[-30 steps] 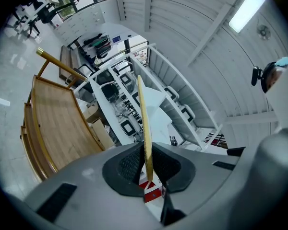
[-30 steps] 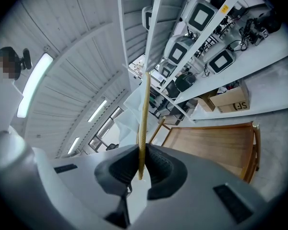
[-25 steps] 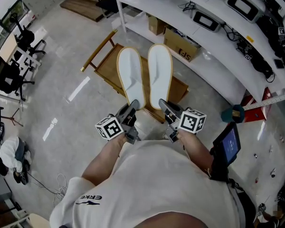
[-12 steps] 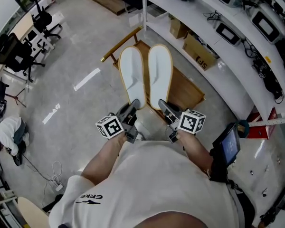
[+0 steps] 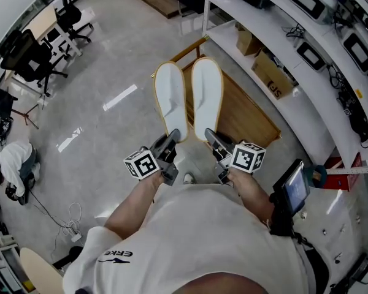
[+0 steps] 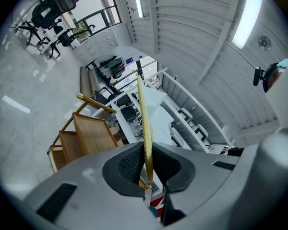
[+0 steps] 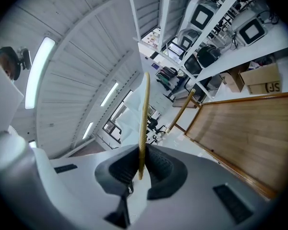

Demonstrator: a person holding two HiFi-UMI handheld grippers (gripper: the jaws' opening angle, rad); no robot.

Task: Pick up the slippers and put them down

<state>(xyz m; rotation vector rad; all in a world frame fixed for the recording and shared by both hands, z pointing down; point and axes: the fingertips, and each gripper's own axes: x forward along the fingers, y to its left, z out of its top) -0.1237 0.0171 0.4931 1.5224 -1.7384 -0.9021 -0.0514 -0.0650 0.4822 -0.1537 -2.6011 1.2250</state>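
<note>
**Grip state**
- L gripper [image 5: 173, 135]: fingers [image 6: 130, 163] clamped on the heel edge of L slipper [image 5: 170, 100]. The left gripper view shows the slipper edge-on, a thin tan line between the pads.
- R gripper [image 5: 210, 133]: fingers [image 7: 159, 169] clamped on the heel edge of R slipper [image 5: 207, 95], also seen edge-on between the pads.

**Position, ref. platform [image 5: 248, 115]**
- Both slippers stick out fwd from the grippers, side by side, not touching, white faces up, approx. level.
- In the head view, R slipper lies over the platform's near-left part.
- L slipper overlaps the platform's left rail, and its outer side is over the floor [image 5: 110, 146].
- Shelf [image 5: 276, 38] runs along the platform's far-right side.
- Box [image 5: 273, 75] sits under the shelf, just beyond the platform.
</note>
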